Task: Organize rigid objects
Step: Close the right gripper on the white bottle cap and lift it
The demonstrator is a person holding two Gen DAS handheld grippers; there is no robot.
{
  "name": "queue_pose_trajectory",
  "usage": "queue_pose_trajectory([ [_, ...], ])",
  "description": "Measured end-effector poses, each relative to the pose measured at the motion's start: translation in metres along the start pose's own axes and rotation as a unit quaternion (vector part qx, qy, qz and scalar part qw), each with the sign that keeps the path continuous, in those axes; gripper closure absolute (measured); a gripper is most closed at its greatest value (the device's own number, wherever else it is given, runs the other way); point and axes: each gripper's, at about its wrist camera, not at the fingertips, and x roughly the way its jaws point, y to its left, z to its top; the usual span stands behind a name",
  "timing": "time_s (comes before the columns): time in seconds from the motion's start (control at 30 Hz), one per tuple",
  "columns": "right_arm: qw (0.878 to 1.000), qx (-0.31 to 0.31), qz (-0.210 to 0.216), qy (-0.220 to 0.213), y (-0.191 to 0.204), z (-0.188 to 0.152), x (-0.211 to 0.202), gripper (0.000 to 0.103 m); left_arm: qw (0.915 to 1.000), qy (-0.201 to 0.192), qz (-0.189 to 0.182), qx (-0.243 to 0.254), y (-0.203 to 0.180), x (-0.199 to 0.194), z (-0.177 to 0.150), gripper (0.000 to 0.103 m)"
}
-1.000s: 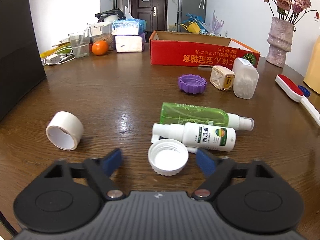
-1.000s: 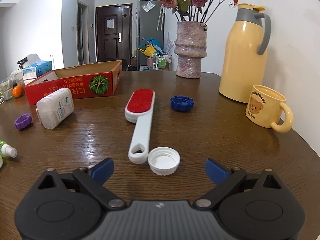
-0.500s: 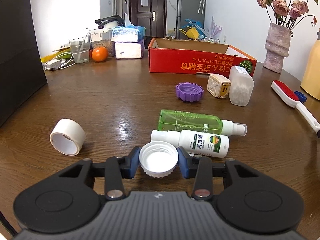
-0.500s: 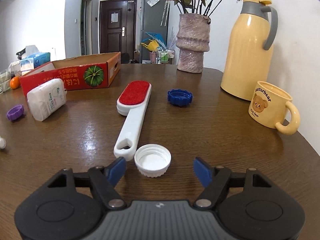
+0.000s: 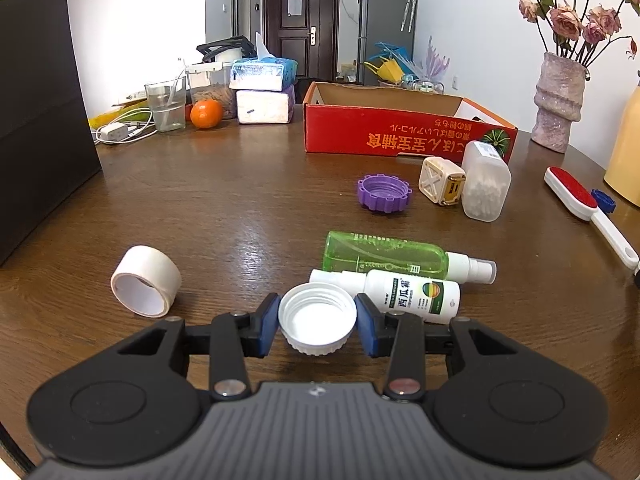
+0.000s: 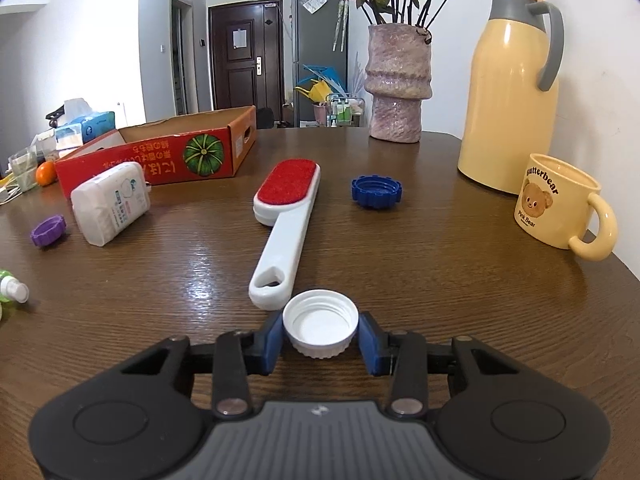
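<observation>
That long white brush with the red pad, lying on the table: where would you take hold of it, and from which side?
Grip the brush on its narrow white handle, about midway between the red pad and the looped end. It lies flat, pad up, so come down from above with the gripper fingers across the handle. The handle is slim with straight sides; the pad end is wider. The looped end sits close to a white cap, so I'd stay clear of it.

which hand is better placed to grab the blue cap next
Right: the blue cap lies ahead of the right tongs, but far off past the brush from the left tongs. Both have just closed on white caps, to drop first.
</observation>
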Motion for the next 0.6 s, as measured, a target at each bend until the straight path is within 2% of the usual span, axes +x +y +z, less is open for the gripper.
queue_pose_trajectory([
  [0.27, 1.0, -0.004, 0.009, -0.015, 0.01, -0.001, -0.022, 0.064, 0.9999, -0.011, -0.002, 0.002, 0.001, -0.009, 0.006, 0.062],
  [0.6, 0.997, -0.022, 0.049, -0.046, 0.048, 0.013, -0.048, 0.064, 0.999, -0.042, -0.012, 0.011, -0.004, -0.026, 0.029, 0.062],
])
